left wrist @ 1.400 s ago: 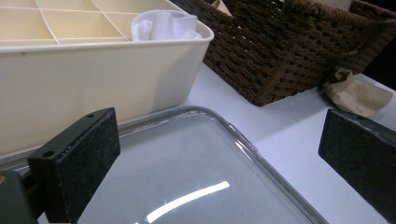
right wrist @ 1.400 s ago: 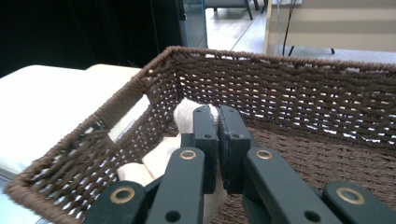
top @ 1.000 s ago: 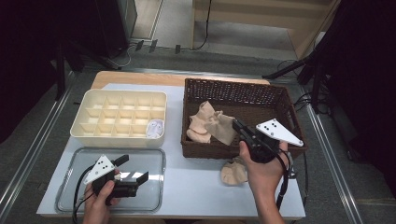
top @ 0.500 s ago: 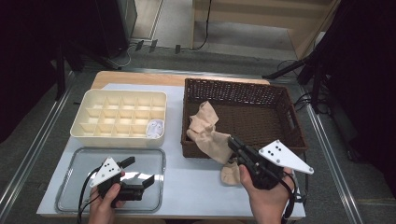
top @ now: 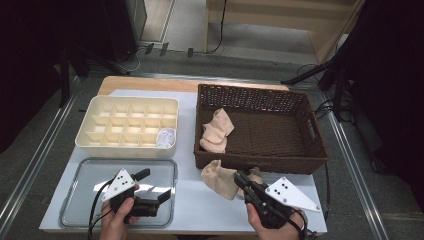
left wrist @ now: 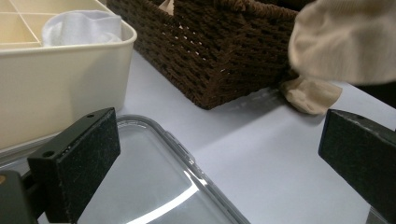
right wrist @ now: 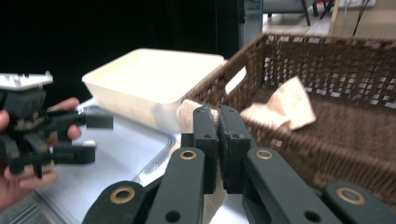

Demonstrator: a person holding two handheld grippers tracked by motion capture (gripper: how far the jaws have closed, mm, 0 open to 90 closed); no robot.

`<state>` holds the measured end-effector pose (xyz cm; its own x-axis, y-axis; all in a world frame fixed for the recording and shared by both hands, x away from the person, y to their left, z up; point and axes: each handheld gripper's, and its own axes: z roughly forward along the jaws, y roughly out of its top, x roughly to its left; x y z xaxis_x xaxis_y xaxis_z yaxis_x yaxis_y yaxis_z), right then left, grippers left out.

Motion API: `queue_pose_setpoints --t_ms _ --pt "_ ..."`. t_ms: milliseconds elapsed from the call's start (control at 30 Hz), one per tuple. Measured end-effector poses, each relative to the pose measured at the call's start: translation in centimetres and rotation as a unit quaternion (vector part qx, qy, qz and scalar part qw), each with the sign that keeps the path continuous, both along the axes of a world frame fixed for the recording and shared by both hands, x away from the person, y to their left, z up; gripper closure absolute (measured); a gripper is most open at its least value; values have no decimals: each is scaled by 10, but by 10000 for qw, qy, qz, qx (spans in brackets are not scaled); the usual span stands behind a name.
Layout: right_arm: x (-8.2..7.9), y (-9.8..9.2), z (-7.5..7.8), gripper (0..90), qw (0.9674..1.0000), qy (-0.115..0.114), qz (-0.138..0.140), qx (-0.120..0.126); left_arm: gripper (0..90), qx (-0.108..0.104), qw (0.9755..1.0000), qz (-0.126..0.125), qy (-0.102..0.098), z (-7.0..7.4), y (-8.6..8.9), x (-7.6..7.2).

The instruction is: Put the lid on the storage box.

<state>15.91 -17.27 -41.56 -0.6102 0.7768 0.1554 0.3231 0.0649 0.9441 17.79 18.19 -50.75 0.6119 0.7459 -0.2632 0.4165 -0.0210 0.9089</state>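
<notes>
From the high view, I take the step in hand to be moving a beige fabric sock [top: 220, 179] out of the dark brown woven wicker basket [top: 260, 162]. My right tool [top: 239, 178] has its jaws pinched tight on the sock, which hangs just outside the basket's near wall, low over the white surface [top: 197, 210]. A second beige sock [top: 216, 131] lies inside the basket at its left end; the rest of the basket floor is bare. Left of the basket stands a cream plastic divided organiser tray [top: 127, 125] with one white rolled cloth [top: 165, 137] in the cell nearest the basket; the other cells look empty. In front of that tray lies a clear shallow plastic tray [top: 85, 172], and my left tool [top: 155, 186] hovers over it, jaws wide, holding nothing.

In the left gripper view, both black pads stand far apart with only the clear tray's rim [left wrist: 187, 154] and the surface between them. The basket corner [left wrist: 219, 60] rises ahead, the held sock [left wrist: 345, 42] dangling beside it with its tip [left wrist: 310, 93] brushing the surface.

In the right gripper view, the two jaws press together on a fold of beige cloth [right wrist: 189, 112] left of the basket wall [right wrist: 299, 56].

Next, I judge, the sock needs laying flat near the basket so the open tool can help fold it for a cell.
</notes>
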Motion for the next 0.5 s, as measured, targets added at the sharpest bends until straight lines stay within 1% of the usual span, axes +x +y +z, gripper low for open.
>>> queue_pose_setpoints --t_ms 67,100,133,167,200,300,367,433,500 --pt "-2 1 -8 883 10000 52 79 -15 0 -9 10000 -15 1 1 -2 0" --pt "-2 1 -8 883 10000 52 79 -15 0 -9 10000 -15 1 1 -2 0" --pt "-5 3 -16 883 9999 81 139 -24 0 -1 10000 -36 -28 3 -4 0" --pt "-5 3 -18 883 9998 79 165 -44 0 5 10000 -51 -29 4 -5 0" --pt "-7 4 -22 883 9998 84 168 -87 0 10 10000 -53 -32 4 -6 1" --pt "-9 5 -31 883 9996 164 207 -107 0 -39 10000 -50 -28 5 -8 2" --pt "-9 5 -39 883 9994 259 221 -109 0 -36 10000 -52 -6 4 -9 3" --pt "-9 5 -47 883 9990 378 211 -110 0 -86 9999 -102 -8 4 -10 4" --pt "-9 4 -56 883 9989 430 178 -110 0 -133 9998 -173 4 3 -11 4"
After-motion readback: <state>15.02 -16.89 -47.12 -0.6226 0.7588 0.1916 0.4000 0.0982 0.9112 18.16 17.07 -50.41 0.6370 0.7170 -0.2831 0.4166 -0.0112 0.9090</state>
